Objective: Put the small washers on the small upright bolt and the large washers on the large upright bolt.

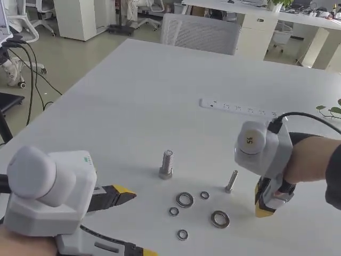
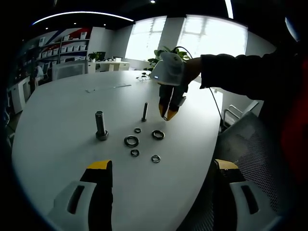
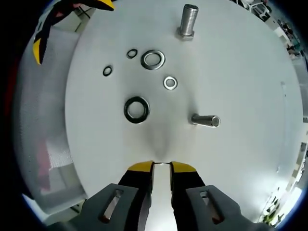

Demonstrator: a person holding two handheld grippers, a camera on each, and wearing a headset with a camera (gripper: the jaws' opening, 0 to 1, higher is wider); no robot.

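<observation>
The large upright bolt [image 1: 167,162] [image 2: 100,125] [image 3: 188,21] and the thin small bolt [image 1: 232,181] [image 2: 145,111] [image 3: 207,120] stand on the white table. Loose washers lie in front of them: two large washers [image 1: 185,200] [image 1: 220,218] [image 3: 136,109] and three small washers [image 1: 204,195] [image 1: 173,212] [image 1: 183,234]. My right gripper [image 1: 265,209] [image 3: 161,167] points down at the table just right of the small bolt, jaws almost together with nothing between them. Near the front edge my left gripper [image 1: 136,221] [image 2: 161,165] stands wide open and empty, facing the washers.
A white power strip [image 1: 238,108] lies farther back on the table. A grey chair [image 1: 200,32] stands at the far edge and plant leaves [image 1: 330,111] reach in at the right. The left table edge [image 1: 48,114] drops to the floor.
</observation>
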